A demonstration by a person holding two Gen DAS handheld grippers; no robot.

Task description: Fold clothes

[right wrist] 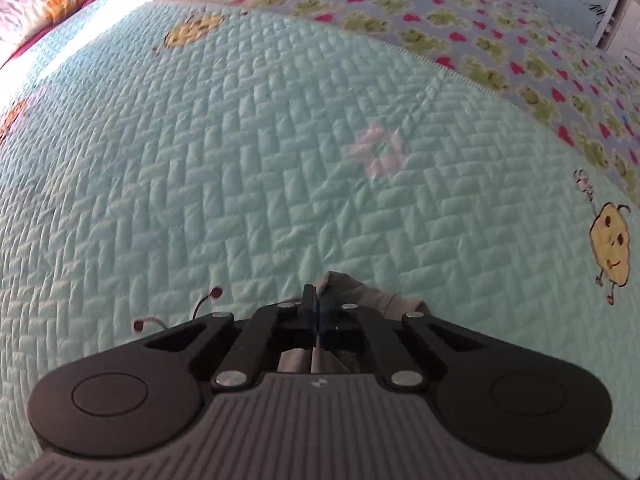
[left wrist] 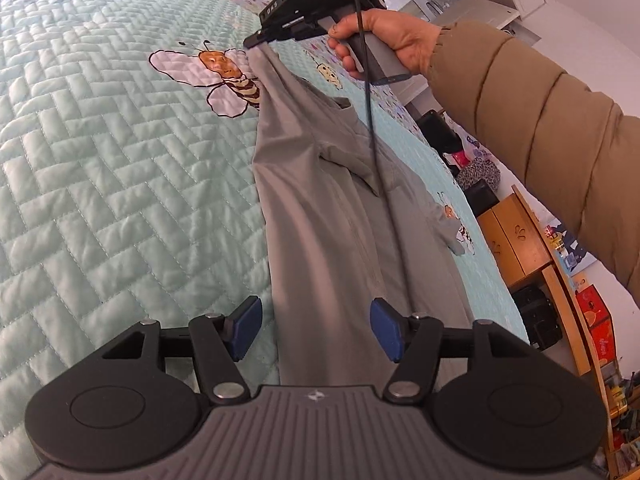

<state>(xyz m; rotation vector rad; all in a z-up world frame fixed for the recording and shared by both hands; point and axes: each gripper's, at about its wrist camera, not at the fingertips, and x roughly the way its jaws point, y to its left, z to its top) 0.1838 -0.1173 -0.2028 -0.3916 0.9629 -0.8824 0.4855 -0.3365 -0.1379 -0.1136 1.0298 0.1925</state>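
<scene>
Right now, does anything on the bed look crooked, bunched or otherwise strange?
Yes. The grey garment is not flat: a fold bunches up near its middle, and the right gripper pinches its far corner. The left gripper is open over the near end. Nothing looks damaged.

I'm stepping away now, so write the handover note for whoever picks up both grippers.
Right gripper: shut on the far corner of the grey garment.
Left gripper: open over the garment's near end, pads not pressing.
Garment: stretched lengthwise on the quilted bedspread, far corner lifted.
Done: far end gripped.
Left: probably grip the near end, then fold.
</scene>
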